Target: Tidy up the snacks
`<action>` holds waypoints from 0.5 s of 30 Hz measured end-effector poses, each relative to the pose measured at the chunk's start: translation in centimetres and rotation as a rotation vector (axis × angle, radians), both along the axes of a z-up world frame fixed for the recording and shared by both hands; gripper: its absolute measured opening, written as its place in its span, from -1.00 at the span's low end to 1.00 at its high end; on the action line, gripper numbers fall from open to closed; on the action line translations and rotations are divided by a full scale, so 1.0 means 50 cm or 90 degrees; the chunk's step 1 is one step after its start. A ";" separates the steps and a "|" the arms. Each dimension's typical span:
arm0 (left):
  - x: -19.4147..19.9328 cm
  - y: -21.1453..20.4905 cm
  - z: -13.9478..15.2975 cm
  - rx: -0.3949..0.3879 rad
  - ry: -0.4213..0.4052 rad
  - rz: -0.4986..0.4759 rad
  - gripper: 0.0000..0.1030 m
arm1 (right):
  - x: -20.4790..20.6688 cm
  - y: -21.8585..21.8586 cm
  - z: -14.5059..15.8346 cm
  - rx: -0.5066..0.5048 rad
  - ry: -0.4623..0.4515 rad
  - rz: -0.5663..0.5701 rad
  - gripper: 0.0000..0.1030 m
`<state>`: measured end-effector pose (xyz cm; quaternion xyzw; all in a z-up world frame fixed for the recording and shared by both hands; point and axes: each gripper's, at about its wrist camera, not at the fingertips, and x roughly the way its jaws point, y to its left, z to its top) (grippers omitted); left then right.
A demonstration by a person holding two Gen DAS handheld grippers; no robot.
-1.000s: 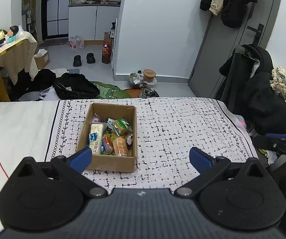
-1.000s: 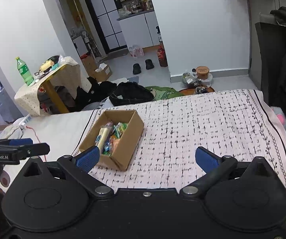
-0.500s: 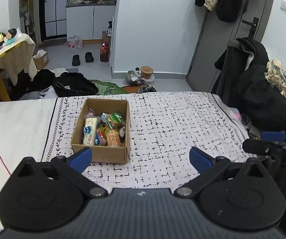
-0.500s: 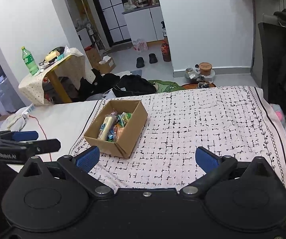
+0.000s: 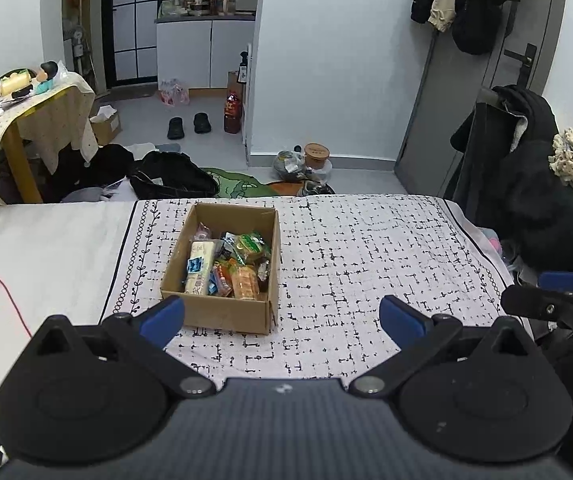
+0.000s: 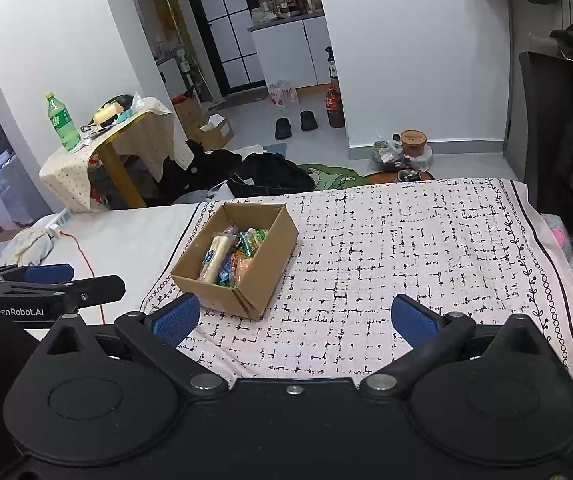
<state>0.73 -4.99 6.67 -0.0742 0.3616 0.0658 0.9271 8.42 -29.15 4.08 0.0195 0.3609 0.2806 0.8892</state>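
An open cardboard box stands on a patterned white cloth spread over a bed. Several wrapped snacks fill it, among them a long pale pack, green packs and an orange one. My left gripper is open and held back from the box's near wall, nothing between its blue pads. My right gripper is open too, above the cloth to the right of the box and short of it. Each gripper shows at the edge of the other's view.
Past the bed's far edge the floor holds a black bag, a green mat, slippers and a red bottle. A side table with a green bottle stands at the left. A chair draped in dark clothes is on the right.
Both grippers have pulled back and risen; the box looks smaller and farther away. Both have stayed open.
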 end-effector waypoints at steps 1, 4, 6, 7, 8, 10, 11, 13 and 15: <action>0.000 0.002 0.000 -0.003 0.000 0.002 1.00 | -0.001 0.001 0.000 0.000 0.000 0.000 1.00; -0.002 0.005 -0.002 -0.007 -0.002 0.008 1.00 | 0.000 0.001 0.002 -0.005 -0.005 0.000 1.00; -0.003 0.004 -0.002 -0.005 -0.002 0.010 1.00 | -0.001 0.003 0.003 -0.010 -0.008 0.000 1.00; -0.004 0.004 -0.002 -0.003 -0.003 0.011 1.00 | -0.001 0.002 0.004 -0.011 -0.010 0.000 1.00; -0.004 0.003 -0.002 -0.001 -0.003 0.012 1.00 | -0.001 0.002 0.005 -0.012 -0.011 0.000 1.00; -0.004 0.000 -0.002 0.005 -0.006 0.018 1.00 | -0.003 0.003 0.006 -0.012 -0.012 -0.001 1.00; -0.006 0.000 -0.002 0.007 -0.009 0.019 1.00 | -0.003 0.003 0.005 -0.010 -0.012 0.000 1.00; -0.007 -0.001 -0.002 0.008 -0.009 0.021 1.00 | -0.003 0.006 0.004 -0.009 -0.010 0.001 1.00; -0.007 -0.002 -0.002 0.012 -0.009 0.024 1.00 | -0.004 0.007 0.003 -0.005 -0.011 0.004 1.00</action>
